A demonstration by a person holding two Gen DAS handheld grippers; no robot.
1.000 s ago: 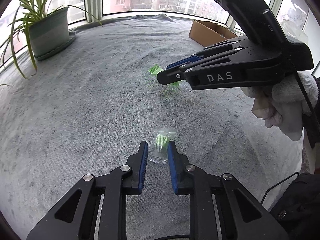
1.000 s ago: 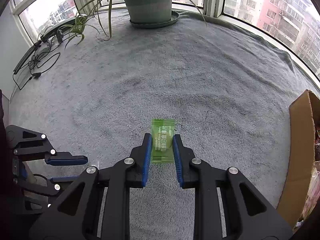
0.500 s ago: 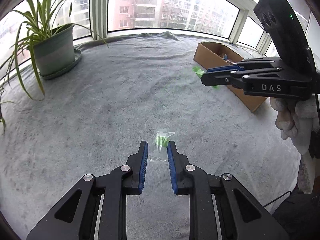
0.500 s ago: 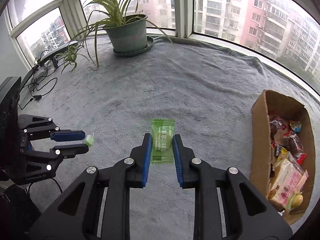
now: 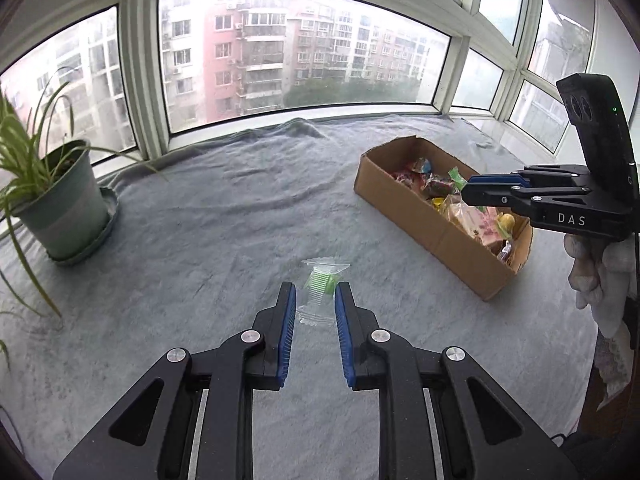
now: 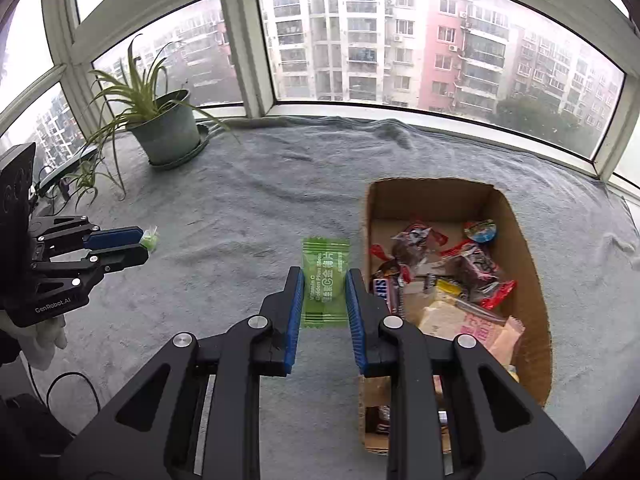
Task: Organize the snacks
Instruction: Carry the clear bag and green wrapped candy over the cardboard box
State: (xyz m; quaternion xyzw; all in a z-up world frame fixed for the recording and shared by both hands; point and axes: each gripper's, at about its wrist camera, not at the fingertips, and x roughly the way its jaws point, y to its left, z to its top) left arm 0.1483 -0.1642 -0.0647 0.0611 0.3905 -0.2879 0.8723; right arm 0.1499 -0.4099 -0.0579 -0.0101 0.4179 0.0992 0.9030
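Two snack packets (image 5: 318,296) (image 6: 325,280), one per tool, one cardboard box (image 6: 528,248).

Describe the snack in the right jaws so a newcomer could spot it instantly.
Start at the open cardboard box of snacks on the grey blanket. Just left of it, the right gripper has its jaws shut on a green sachet. It is flat, opaque and printed, unlike the clear packet in the left gripper.

I see a bay of large windows (image 6: 420,40) with pale frames, flat grey daylight and apartment blocks (image 5: 256,52) outside. A rumpled grey blanket (image 5: 224,216) covers the wide ledge below. A potted plant (image 6: 160,128) stands on a saucer near the glass
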